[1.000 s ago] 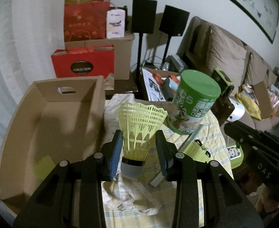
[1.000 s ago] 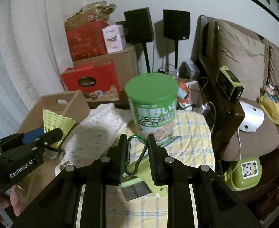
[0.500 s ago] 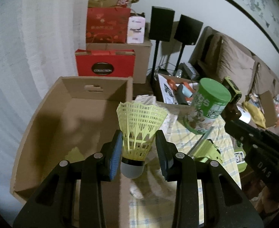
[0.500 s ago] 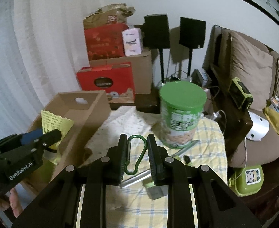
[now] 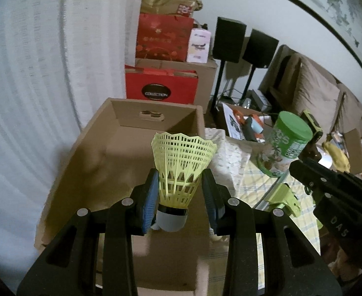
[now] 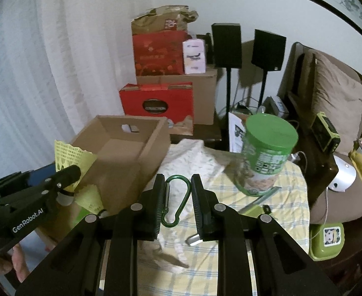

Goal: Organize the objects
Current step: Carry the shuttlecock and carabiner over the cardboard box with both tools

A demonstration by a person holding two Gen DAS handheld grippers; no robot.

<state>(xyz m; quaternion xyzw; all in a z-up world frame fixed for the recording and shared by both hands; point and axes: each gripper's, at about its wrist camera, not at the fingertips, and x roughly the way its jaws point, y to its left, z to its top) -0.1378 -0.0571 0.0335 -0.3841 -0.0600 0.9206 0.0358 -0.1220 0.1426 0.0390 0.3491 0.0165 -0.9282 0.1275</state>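
Sitting open-topped at the table's left edge, the cardboard box (image 5: 121, 148) lies beneath the left gripper (image 5: 181, 197), which clamps a yellow shuttlecock (image 5: 181, 162) above it. The right gripper (image 6: 176, 197) pinches a green carabiner (image 6: 177, 199) over the checked cloth (image 6: 279, 204).

A checked cloth (image 6: 274, 212) covers the table, bearing a green-lidded can (image 6: 267, 155).

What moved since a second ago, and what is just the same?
Both grippers swung toward the cardboard box: the left gripper now holds the shuttlecock over the box, and the green can has slid off to the right. Same as before: the shuttlecock is still held, and the right gripper still grips the carabiner.
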